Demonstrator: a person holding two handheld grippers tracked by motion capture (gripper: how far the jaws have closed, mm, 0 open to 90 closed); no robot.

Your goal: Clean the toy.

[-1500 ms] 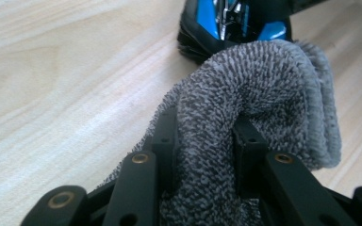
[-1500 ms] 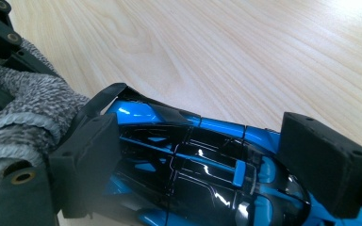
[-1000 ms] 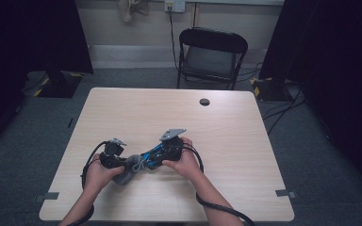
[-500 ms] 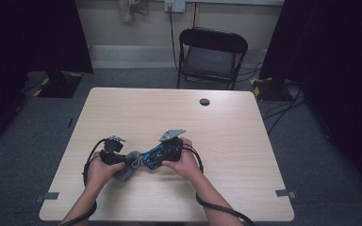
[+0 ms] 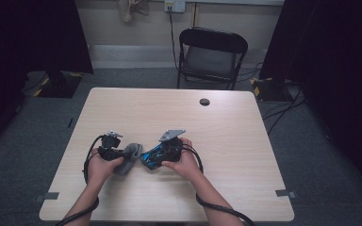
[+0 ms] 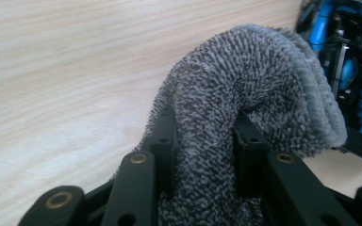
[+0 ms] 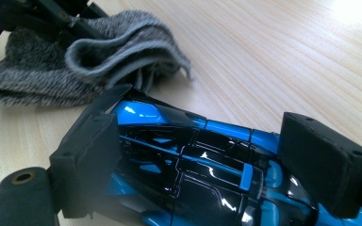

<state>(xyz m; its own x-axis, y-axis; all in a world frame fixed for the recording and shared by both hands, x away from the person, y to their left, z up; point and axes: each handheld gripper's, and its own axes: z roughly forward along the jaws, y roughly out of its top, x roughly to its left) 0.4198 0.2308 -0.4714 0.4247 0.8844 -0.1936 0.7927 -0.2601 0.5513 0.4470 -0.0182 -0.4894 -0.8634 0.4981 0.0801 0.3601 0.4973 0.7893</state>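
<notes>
Bare-forearmed person wields two black grippers: left gripper (image 5: 122, 157) with brass-ringed screw holes, right gripper (image 5: 153, 157) topped by a grey three-cornered plate, both trailing black cables.

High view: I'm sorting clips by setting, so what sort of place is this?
Probably a recording studio or lab corner, not a home: black curtains flank a lone wooden table, with a folding chair and taped cables on grey carpet.

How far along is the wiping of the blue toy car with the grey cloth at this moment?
Done: both grasps look made. The left tongs are shut on the bunched grey cloth, and the right tongs hold the blue toy car across its body, just above the table. In hand: cloth sits right beside the car's end. Left: the wiping itself; contact cannot be confirmed.
</notes>
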